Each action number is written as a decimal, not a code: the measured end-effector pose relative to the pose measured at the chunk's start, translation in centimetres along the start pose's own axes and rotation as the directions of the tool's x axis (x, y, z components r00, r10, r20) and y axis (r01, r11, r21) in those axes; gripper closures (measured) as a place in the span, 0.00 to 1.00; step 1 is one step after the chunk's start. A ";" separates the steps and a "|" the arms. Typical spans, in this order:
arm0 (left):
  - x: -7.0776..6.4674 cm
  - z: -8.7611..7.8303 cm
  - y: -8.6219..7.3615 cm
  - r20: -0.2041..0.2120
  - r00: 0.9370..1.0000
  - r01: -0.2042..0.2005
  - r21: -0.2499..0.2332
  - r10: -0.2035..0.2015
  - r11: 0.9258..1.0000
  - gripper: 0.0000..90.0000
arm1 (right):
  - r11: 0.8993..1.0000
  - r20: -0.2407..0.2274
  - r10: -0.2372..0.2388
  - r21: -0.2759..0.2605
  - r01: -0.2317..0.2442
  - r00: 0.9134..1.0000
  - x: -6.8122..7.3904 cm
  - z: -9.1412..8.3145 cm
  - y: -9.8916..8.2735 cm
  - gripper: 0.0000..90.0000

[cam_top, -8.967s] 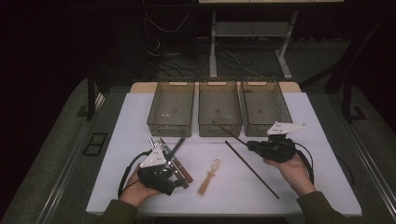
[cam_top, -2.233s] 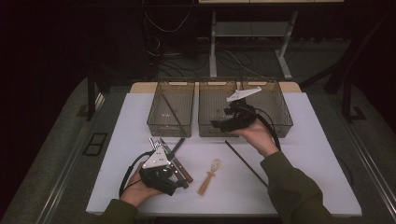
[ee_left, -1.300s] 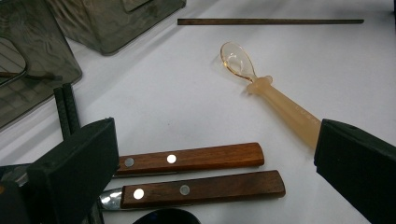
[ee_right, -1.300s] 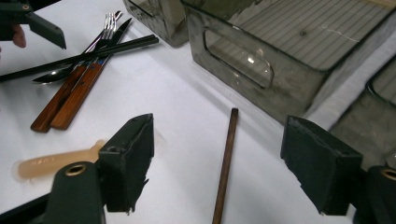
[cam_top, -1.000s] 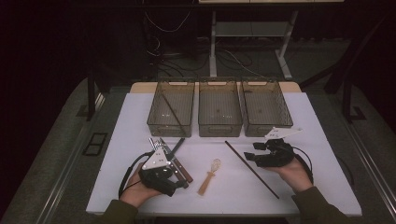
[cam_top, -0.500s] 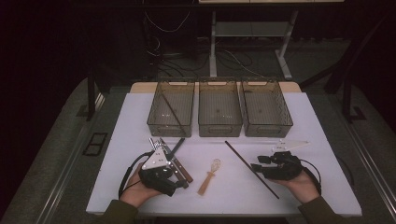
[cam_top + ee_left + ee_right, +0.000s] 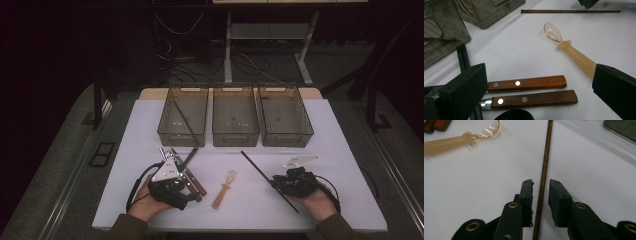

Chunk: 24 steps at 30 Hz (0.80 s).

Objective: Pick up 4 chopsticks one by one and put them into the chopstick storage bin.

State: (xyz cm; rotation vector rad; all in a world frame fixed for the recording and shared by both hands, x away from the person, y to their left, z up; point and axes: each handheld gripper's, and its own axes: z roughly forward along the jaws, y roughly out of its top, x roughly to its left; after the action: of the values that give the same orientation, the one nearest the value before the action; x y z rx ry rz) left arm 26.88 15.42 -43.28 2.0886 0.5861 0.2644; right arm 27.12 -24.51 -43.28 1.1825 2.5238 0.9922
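Note:
A long dark stick [image 7: 270, 181] lies slantwise on the white table [image 7: 350, 165] at the right. My right gripper [image 7: 276, 183] sits low over its near half. In the right gripper view the stick [image 7: 545, 157] runs between the two jaws of the right gripper [image 7: 541, 183], which have just been closing, with a narrow gap left on each side. My left gripper [image 7: 186, 189] rests at the front left, wide open [image 7: 541, 82] around two wooden-handled utensils [image 7: 529, 83]. A pale amber plastic spoon [image 7: 224, 189] lies between the hands.
Three smoky clear bins stand in a row at the back: left [image 7: 179, 139], middle [image 7: 235, 139], right [image 7: 287, 140]. A dark stick [image 7: 184, 119] leans inside the left bin. A ribbed black rod [image 7: 462, 57] lies by the left gripper.
My right hand has come down and toward the front, settling over the stick, and its jaws have narrowed around it. The left hand has stayed still.

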 end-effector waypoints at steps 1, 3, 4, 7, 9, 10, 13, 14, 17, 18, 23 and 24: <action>0.0 0.0 0.0 0.000 1.000 -0.001 0.001 0.001 1.000 0.00 | 1.000 0.008 -0.009 0.012 0.009 1.000 0.0 0.1 0.0 0.83; 0.0 0.1 0.0 0.002 1.000 0.000 0.003 0.000 1.000 0.00 | 1.000 0.010 -0.006 0.020 0.006 1.000 -0.1 0.2 -0.1 0.84; 0.0 0.1 0.0 0.002 1.000 0.000 0.005 0.000 1.000 0.00 | 1.000 0.008 -0.007 0.020 0.007 1.000 -0.1 0.2 -0.1 0.84; -0.1 0.2 0.0 0.004 1.000 -0.007 0.010 0.007 1.000 0.00 | 0.999 0.010 -0.019 0.027 0.019 1.000 -0.1 0.4 -0.1 0.85; -0.1 0.2 0.0 0.004 1.000 -0.008 0.011 0.008 1.000 0.00 | 0.999 0.013 -0.021 0.039 0.020 1.000 -0.1 0.6 -0.2 0.86; -0.1 0.2 0.0 0.004 1.000 -0.007 0.011 0.007 1.000 0.00 | 0.999 0.008 -0.021 0.042 0.020 1.000 -0.1 0.6 -0.2 0.86; -0.1 0.2 0.0 0.005 1.000 -0.009 0.014 0.009 1.000 0.00 | 0.998 0.007 -0.026 0.050 0.026 1.000 -0.1 0.8 -0.2 0.88; -0.1 0.2 0.0 0.004 1.000 -0.007 0.014 0.007 1.000 0.00 | 0.998 0.008 -0.028 0.052 0.028 1.000 -0.1 0.8 -0.2 0.88; -0.2 0.3 0.0 0.004 1.000 -0.014 0.019 0.014 1.000 0.00 | 0.998 0.009 -0.033 0.054 0.033 0.999 0.0 0.8 -0.2 0.88; -0.2 0.3 0.0 0.004 1.000 -0.017 0.022 0.016 1.000 0.00 | 0.998 0.011 -0.042 0.054 0.041 0.999 0.0 0.9 -0.2 0.88; -0.2 0.4 0.0 0.005 1.000 -0.019 0.027 0.019 0.999 0.00 | 0.997 0.030 -0.054 0.066 0.052 0.998 0.4 0.9 -0.1 0.88; -0.2 0.4 0.0 0.005 1.000 -0.018 0.026 0.018 0.999 0.00 | 0.996 0.031 -0.054 0.066 0.052 0.998 0.4 0.9 -0.1 0.88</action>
State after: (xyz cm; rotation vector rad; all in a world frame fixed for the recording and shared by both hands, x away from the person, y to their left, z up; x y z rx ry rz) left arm 26.85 15.04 -43.48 2.1203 0.5705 0.2632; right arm 27.18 -23.83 -44.03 1.1329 2.5656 0.8776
